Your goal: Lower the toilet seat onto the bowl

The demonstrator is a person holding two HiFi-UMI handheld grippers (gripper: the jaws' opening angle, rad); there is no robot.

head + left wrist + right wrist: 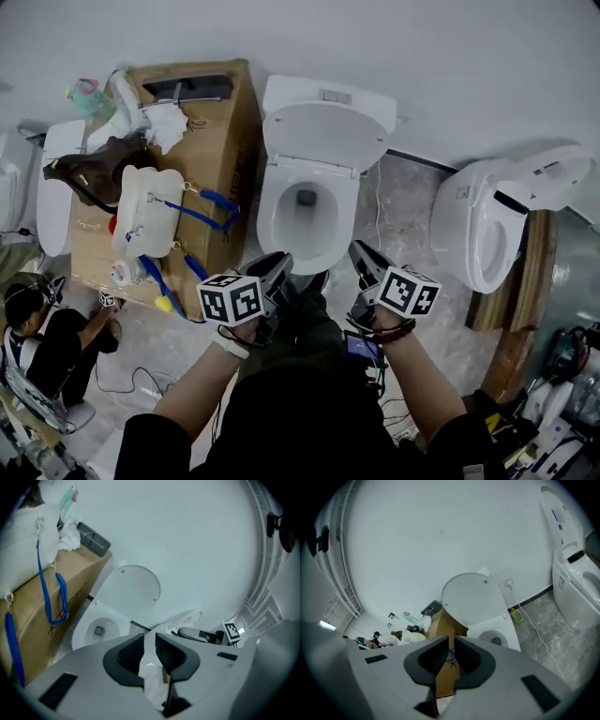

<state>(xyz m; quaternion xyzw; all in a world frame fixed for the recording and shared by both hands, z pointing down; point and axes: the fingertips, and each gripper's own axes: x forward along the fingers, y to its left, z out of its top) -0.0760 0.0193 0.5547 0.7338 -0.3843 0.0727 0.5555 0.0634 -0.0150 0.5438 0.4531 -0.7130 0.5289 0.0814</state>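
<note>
Toilet seat (314, 171), smooth white plastic, seems to me to lie flat on the bowl (305, 225), just beyond my two tongs. The left tongs (279, 264) and the right tongs (362, 253) both have ribbed black pads. Each pair stands slightly apart, with nothing between and touching nothing. Behind the seat, one oval lid (323, 131) stands upright. One brown cardboard box (225, 131) sits to its left. A second glossy toilet (469, 225) is on the right.

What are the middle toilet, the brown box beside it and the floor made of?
Toilet: likely glazed ceramic, glossy white; raised lid perhaps plastic, thinner, duller. Box: cardboard, matte brown, folded flaps. Floor: stone or stone-look tile, grey veining.
</note>
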